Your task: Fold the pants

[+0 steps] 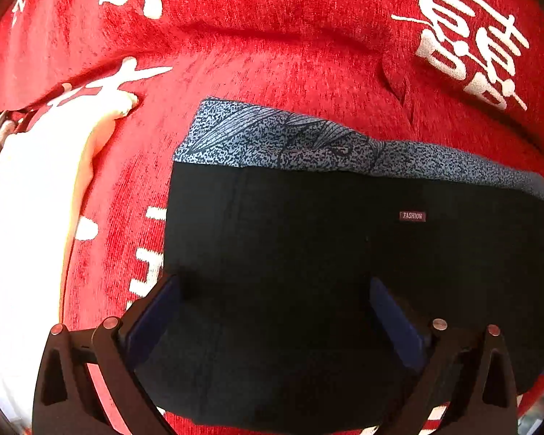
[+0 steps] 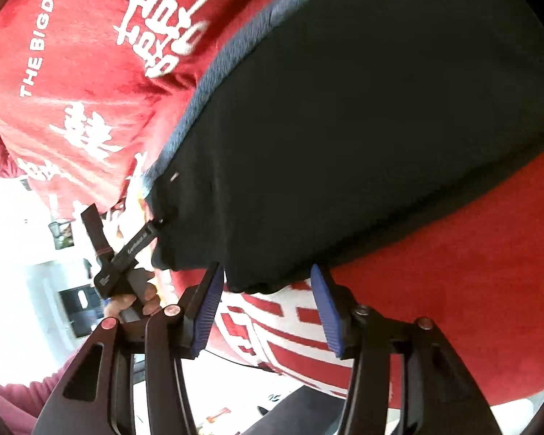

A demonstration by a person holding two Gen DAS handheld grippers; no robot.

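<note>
A: We log the pants first. They lie folded on the red cloth, a dark block with a speckled blue-grey layer showing along the far edge. A small "FASHION" tag sits on the dark top layer, right of centre.

B: Agreed. From our right wrist view the pants fill the upper right, with the same blue-grey edge running along their left side. The cloth under them carries white lettering.

A: Left gripper: we see both fingers spread wide, low over the near part of the pants. Nothing sits between the pads. Whether the tips touch the fabric, we cannot tell.

B: Right gripper: fingers also spread, blue pads facing each other, gap empty. The near corner of the pants lies just beyond the tips, apart from them as far as we can see.

A: In the right view we also spot the left gripper at the pants' left corner, held in a hand.

B: Containers: we find none in either view. To the far left of our left view, a white overexposed patch; we cannot make it out.
</note>
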